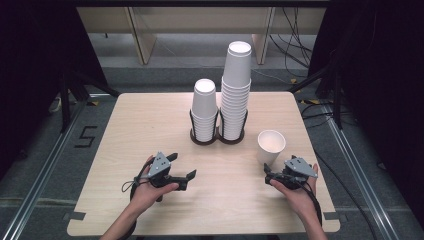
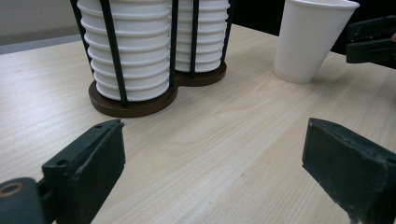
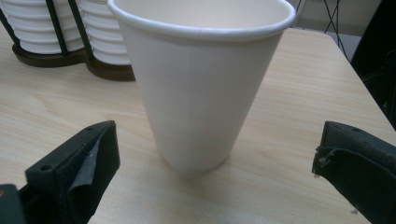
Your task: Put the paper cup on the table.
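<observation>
The table [image 1: 150,115] carries everything here, and on it, at about twelve o'clock from your hands, sits the dark two-ring holder [image 1: 216,139]. Its right ring holds the tall stack of cups [image 1: 236,90], nested upside down; its left ring holds the shorter stack [image 1: 204,112], packed the same way.

The loose paper cup [image 1: 271,146] stands upright on the right half of the table, mouth up and with nothing visible inside, at about four o'clock from the holder and well apart from it. Its long axis runs straight up from the tabletop.

That cup is the thing your next move turns on. It lies at roughly eleven o'clock from your right gripper [image 1: 270,176], just beyond the jaws; in the right gripper view the cup [image 3: 201,88] stands dead ahead between them, with both jaws spread wide and clear of its wall. Your right hand is plainly the nearer one.

Your left gripper [image 1: 184,167] rests low near the table's middle, jaws released and grasping nothing, with the cup well off at about two o'clock.
</observation>
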`<move>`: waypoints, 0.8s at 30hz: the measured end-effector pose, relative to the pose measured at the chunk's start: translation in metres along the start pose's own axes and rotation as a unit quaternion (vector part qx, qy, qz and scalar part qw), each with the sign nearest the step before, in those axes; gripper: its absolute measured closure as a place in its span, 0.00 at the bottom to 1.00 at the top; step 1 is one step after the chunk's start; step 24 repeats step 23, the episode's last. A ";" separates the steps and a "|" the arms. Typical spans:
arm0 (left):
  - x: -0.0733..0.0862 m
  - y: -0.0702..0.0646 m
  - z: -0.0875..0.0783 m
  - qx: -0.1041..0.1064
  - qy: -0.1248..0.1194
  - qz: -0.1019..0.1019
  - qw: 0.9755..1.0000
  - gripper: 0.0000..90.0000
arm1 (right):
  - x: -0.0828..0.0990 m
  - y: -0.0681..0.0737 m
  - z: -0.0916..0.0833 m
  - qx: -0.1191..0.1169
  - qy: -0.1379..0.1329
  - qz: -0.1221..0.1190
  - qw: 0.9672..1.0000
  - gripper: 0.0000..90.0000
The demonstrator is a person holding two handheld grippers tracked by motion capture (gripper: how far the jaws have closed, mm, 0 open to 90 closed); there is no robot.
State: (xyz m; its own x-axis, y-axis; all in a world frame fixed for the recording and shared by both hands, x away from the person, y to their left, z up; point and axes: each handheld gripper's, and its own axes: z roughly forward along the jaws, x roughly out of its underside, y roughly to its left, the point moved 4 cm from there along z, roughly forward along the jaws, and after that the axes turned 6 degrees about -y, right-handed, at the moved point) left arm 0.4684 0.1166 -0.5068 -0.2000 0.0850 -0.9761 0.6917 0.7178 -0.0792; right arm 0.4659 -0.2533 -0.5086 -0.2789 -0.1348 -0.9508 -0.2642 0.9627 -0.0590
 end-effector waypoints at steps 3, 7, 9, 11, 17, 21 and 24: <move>0.001 0.000 0.001 0.003 -0.004 -0.002 1.000 0.06 | 0.002 -0.002 -0.005 0.000 -0.003 0.005 1.000 0.00; 0.002 0.000 0.000 -0.002 0.003 0.002 1.000 0.06 | 0.005 -0.005 -0.015 0.008 -0.005 0.005 1.000 0.00; 0.002 0.000 0.000 -0.003 0.003 0.003 1.000 0.06 | 0.005 -0.007 -0.020 0.012 -0.007 0.004 1.000 0.00; 0.002 0.000 0.000 -0.002 0.002 0.005 1.000 0.06 | 0.007 -0.007 -0.025 0.016 -0.011 0.013 1.000 0.00; 0.004 -0.002 0.002 0.002 0.005 0.006 1.000 0.06 | 0.011 -0.009 -0.037 0.011 -0.020 0.011 1.000 0.00; 0.005 -0.005 0.007 0.010 0.006 0.003 1.000 0.06 | 0.014 -0.009 -0.044 0.021 -0.022 0.023 0.999 0.00; 0.005 -0.009 0.011 0.017 0.009 -0.001 1.000 0.06 | 0.014 -0.008 -0.046 0.025 -0.025 0.029 0.999 0.00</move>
